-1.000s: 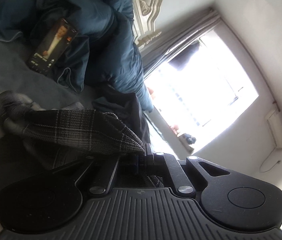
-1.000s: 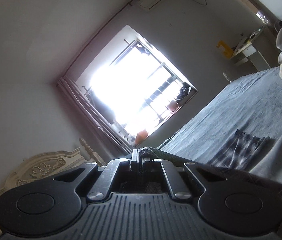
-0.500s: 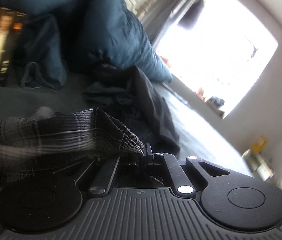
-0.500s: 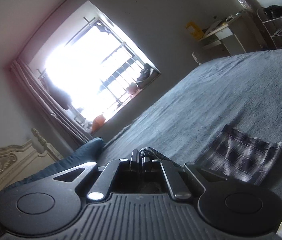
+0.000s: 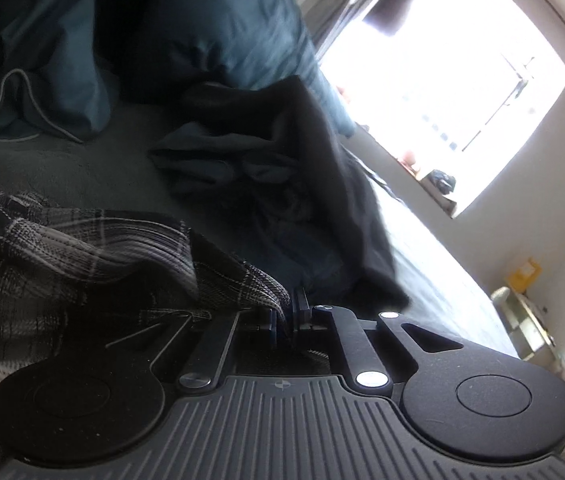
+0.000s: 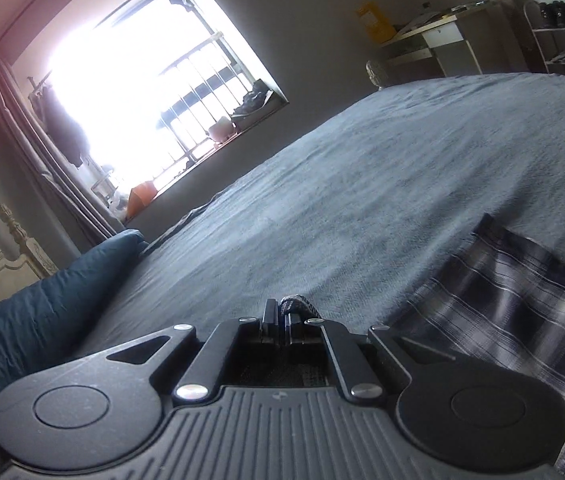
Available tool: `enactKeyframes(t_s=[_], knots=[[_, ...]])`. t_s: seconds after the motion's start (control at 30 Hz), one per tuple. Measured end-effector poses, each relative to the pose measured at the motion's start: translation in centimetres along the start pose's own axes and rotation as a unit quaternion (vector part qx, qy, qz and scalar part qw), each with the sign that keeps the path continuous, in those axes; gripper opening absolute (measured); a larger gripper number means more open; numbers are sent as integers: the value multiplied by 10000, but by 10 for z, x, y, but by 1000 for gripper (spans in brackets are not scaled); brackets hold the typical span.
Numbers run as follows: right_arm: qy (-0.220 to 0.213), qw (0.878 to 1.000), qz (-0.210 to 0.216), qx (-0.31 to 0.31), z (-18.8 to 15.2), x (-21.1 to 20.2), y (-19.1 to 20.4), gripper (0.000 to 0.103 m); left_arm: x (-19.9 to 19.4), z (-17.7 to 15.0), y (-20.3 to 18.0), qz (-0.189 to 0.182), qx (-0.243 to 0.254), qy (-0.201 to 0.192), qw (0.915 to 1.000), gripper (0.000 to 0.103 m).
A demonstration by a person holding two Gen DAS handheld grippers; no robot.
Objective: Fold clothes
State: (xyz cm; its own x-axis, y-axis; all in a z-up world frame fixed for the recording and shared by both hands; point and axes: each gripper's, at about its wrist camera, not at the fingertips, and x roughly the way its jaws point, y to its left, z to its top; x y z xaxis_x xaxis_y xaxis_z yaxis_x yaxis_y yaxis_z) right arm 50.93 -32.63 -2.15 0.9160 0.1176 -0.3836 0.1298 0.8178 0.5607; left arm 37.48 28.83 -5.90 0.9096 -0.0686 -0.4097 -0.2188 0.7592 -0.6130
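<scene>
A dark plaid garment (image 5: 82, 248) hangs bunched to the left of my left gripper (image 5: 288, 308), which is shut on its edge just above the grey bed (image 5: 82, 168). In the right wrist view my right gripper (image 6: 282, 310) is shut on another edge of the plaid garment (image 6: 296, 303), low over the grey bedspread (image 6: 362, 184). More plaid cloth (image 6: 522, 292) lies flat on the bed to the right of that gripper.
A heap of dark clothes (image 5: 282, 168) lies on the bed ahead of the left gripper, with a teal duvet (image 5: 202, 20) behind it. The duvet also shows in the right wrist view (image 6: 42, 296). A bright window (image 6: 142, 80) and a desk (image 6: 434, 44) stand beyond the bed.
Both grippers have come down toward the bed with the plaid garment held. The views have tilted from wall and window toward the bedspread, and the flat plaid cloth looms larger.
</scene>
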Motion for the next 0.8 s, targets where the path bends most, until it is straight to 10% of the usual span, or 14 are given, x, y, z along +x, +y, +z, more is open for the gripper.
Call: enactKeyframes(t_s=[0.2, 0.3, 0.37, 0.63, 0.8], knots=[[936, 9938, -572, 169, -25, 62, -12, 9, 17, -9, 20, 224, -401, 487, 9978, 12], [1414, 9858, -728, 543, -37, 74, -29, 14, 9, -2, 25, 25, -825, 641, 9945, 32], [1406, 9859, -595, 687, -34, 64, -33, 36, 0, 5, 27, -140, -1126, 678, 9912, 53], [2076, 9703, -1164, 429, -1, 11, -9, 72, -26, 17, 56, -1201, -3076, 872, 9399, 80], [2148, 9712, -851, 587, 10, -44, 12, 72, -58, 13, 63, -1376, -3131, 924, 9351, 82]])
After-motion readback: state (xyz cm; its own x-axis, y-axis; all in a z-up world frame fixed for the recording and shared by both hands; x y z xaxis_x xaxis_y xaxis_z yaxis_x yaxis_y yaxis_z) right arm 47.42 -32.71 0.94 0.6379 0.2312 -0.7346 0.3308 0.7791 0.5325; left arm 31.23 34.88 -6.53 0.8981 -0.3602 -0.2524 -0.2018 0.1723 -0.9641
